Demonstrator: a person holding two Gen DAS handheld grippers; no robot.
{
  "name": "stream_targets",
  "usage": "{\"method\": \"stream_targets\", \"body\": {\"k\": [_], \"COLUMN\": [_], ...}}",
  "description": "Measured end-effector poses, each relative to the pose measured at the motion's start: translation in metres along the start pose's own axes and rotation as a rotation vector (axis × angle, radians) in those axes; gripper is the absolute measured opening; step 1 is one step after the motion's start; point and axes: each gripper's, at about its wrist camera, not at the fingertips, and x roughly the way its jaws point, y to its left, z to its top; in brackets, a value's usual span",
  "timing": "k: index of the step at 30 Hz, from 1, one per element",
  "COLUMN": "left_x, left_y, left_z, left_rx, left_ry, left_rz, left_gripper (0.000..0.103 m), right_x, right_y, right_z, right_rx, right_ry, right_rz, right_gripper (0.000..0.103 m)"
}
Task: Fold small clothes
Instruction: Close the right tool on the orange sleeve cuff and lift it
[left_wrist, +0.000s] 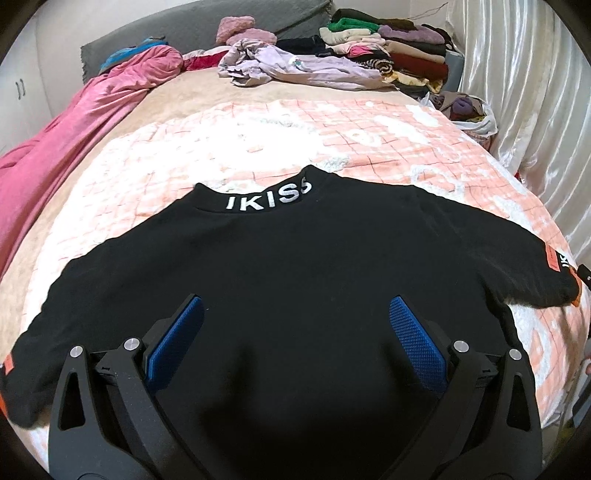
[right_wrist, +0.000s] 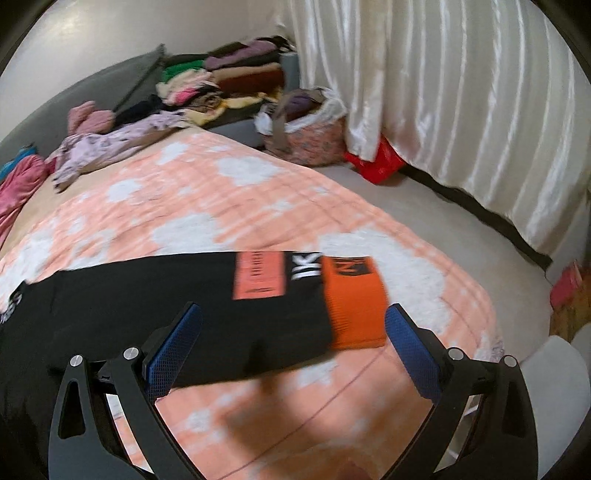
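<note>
Your right gripper (right_wrist: 293, 325) is the one placed for the coming fold: the sleeve (right_wrist: 207, 295) of the black sweatshirt (left_wrist: 295, 280) runs crosswise in front of its jaws, long axis from their left side to their right, and the orange cuff (right_wrist: 354, 302) at its end lies just inside the right-hand pad (right_wrist: 413, 354). Those jaws stand wide apart with nothing between them, above the cloth as far as the blurred view lets you judge. Your left gripper (left_wrist: 295, 332) hovers over the middle of the shirt's body, likewise spread wide and holding nothing, with black cloth filling the space ahead of it and to both sides. The garment lies flat on the peach-and-white bedspread (left_wrist: 258, 147), collar (left_wrist: 269, 199) pointing away from you with white lettering on it, both sleeves stretched outward. It looks soft and thick, with an orange patch (right_wrist: 258, 275) near the cuff. Judging by this layout, the sleeve end is nearest your right hand; whether contact exists yet, you cannot tell.
</note>
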Motion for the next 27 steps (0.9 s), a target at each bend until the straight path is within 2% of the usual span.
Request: {"method": "stream_targets", "body": {"k": [4,12,15,17,19,20,21,27], "left_x": [0.009,0.029,0.034,0.035,0.035,0.035,0.034,0.030], "left_y": [-0.006,-0.010,-0.010,-0.009,-0.009,-0.008,-0.007,-0.003], "left_z": [0.002,0.000,-0.002,-0.003,-0.004,-0.005,-0.005,-0.005], "left_rx": [0.017,0.037,0.039,0.041,0.043,0.042,0.039,0.026], "left_ry": [0.008,0.034,0.036,0.038,0.038,0.037,0.038,0.037], "left_rz": [0.010,0.006,0.008,0.012,0.015,0.015,0.013,-0.004], "left_gripper": [0.094,0.094,0.094,0.094,0.094,0.094,0.094,0.094], "right_x": [0.020,0.057,0.072,0.076,0.073,0.071,0.068,0.042], "right_y": [-0.020,-0.037,-0.040,-0.039,-0.038,-0.036,-0.034,-0.021], "right_z": [0.007,0.011,0.011,0.010,0.011,0.012,0.012,0.014], "right_rx": [0.021,0.062,0.083,0.086,0.078,0.069,0.056,0.012], "right_ry": [0.036,0.133,0.180,0.187,0.173,0.168,0.162,0.096], "right_rz": [-0.048,-0.013,0.009,0.035,0.063,0.074,0.088,0.201], "right_gripper": [0.099,0.096,0.076,0.072,0.055,0.051,0.041,0.028]}}
